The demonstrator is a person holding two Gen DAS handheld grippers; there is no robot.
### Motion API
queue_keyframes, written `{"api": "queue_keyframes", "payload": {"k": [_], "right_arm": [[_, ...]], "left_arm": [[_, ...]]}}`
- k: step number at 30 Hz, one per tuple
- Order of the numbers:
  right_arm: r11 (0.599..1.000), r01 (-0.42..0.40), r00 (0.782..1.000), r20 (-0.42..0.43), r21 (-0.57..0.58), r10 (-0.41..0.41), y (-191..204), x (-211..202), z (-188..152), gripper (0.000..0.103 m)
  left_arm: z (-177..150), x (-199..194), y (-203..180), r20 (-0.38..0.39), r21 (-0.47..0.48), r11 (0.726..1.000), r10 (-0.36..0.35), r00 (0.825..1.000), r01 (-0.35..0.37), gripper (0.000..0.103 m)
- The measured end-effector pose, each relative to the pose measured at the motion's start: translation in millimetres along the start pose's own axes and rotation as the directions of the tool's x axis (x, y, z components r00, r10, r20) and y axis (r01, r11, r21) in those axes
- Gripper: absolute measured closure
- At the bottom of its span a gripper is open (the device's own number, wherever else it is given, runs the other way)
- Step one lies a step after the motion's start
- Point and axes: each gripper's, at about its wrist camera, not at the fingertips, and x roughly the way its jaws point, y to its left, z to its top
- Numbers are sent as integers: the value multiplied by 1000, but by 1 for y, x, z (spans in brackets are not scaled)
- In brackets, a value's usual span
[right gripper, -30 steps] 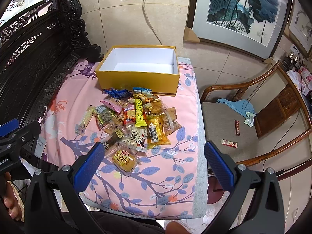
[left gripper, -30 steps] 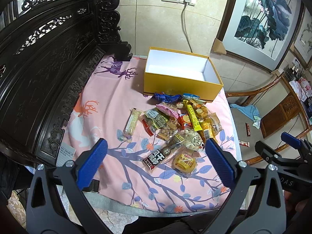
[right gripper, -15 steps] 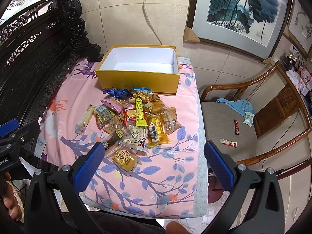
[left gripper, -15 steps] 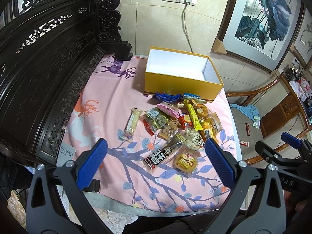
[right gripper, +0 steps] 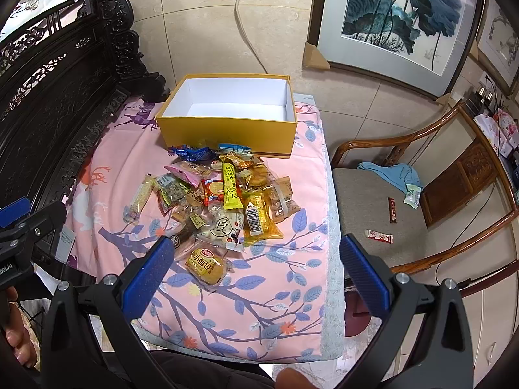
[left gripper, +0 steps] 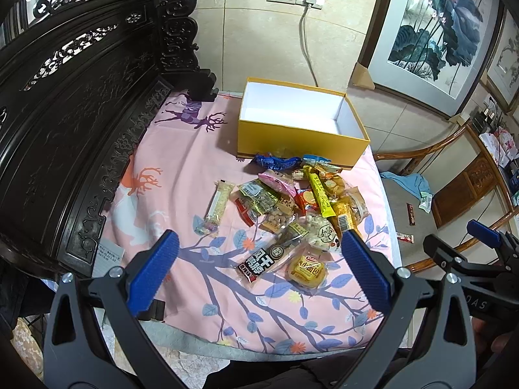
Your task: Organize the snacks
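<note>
A pile of wrapped snacks (left gripper: 292,207) (right gripper: 220,201) lies on the pink patterned cloth (left gripper: 181,175) (right gripper: 292,265), just in front of an empty yellow box (left gripper: 298,142) (right gripper: 227,129) with a white inside. Nearest me sit a small yellow bread pack (left gripper: 306,270) (right gripper: 204,264) and a dark packet (left gripper: 262,259). A pale bar (left gripper: 217,204) (right gripper: 139,199) lies apart on the left. My left gripper (left gripper: 259,269) hovers open above the cloth's near part. My right gripper (right gripper: 256,270) is open too, nothing between its fingers, and shows in the left wrist view (left gripper: 480,236).
Dark carved wooden furniture (left gripper: 71,103) runs along the left side. A wooden armchair (right gripper: 421,201) stands to the right, with a blue cloth (right gripper: 392,173) and two small snack bars (right gripper: 379,236) on its seat. A framed painting (right gripper: 399,9) leans on the tiled wall behind.
Both views have crept very slightly forward toward the snacks. Both grippers stay open and nothing on the cloth has moved.
</note>
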Motion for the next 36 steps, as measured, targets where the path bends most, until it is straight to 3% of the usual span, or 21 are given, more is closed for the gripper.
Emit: {"api": "queue_keyframes", "payload": {"k": [36], "right_arm": [[1000, -3, 1000, -10, 0, 3, 2, 5, -2, 1]], "left_arm": [[1, 4, -1, -10, 2, 1000, -1, 1000, 1, 2]]}}
